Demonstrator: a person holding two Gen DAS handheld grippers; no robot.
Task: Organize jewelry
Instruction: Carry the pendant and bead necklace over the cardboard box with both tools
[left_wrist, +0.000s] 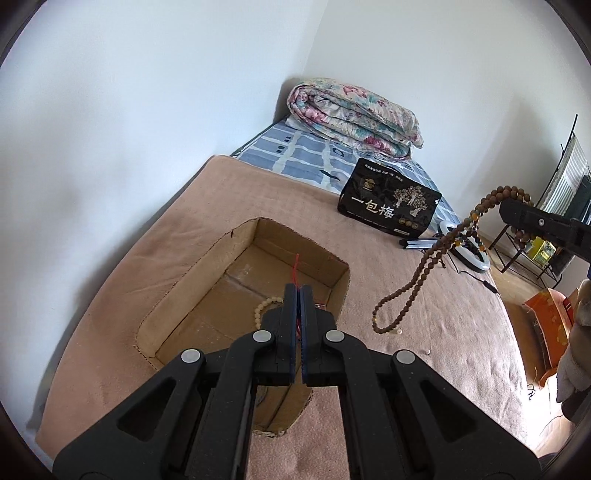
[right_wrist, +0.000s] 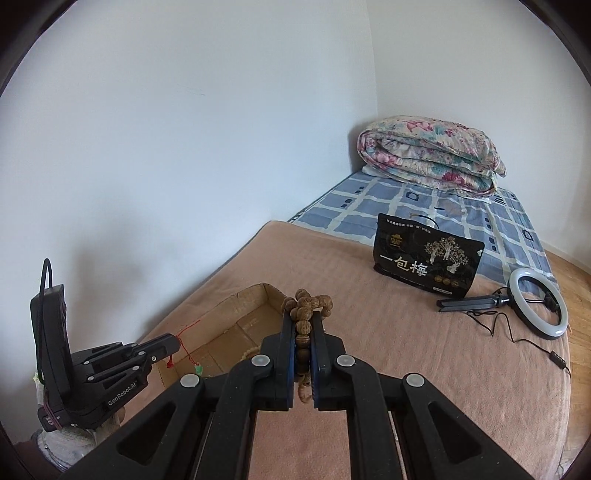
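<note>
Right between the right gripper's (right_wrist: 303, 332) jaws sits a bunch of brown wooden prayer beads (right_wrist: 308, 308), clenched tight, a knot of big beads poking out past the tips and the rest of the strand dangling below. From the left wrist view you can see that long bead loop (left_wrist: 413, 288) hanging down from the right gripper (left_wrist: 517, 210), its bottom end just about brushing the pinkish blanket (left_wrist: 424, 369) beside the box.

The left gripper (left_wrist: 298, 291) has its jaws pinched shut on a thin red cord (left_wrist: 296, 267) that sticks out past the tips, directly over the open cardboard box (left_wrist: 207, 266). The other view shows that cord (right_wrist: 184, 345) drooping from the jaws with a small red charm and a green one at its ends. Just under the left jaws, a pale cream bead bracelet (left_wrist: 263, 308) is already lying on the box floor.

Handling-wise, I'd guess both pieces are light and totally floppy. The wooden strand will swing and pile up, so grabbing a cluster like this seems right, though round beads could roll out of the pads. The cord is so thin it could slip.

Farther out beyond the jaws: a black snack bag (right_wrist: 428, 264), a ring light (right_wrist: 535, 306) and a folded floral quilt (right_wrist: 432, 155).
</note>
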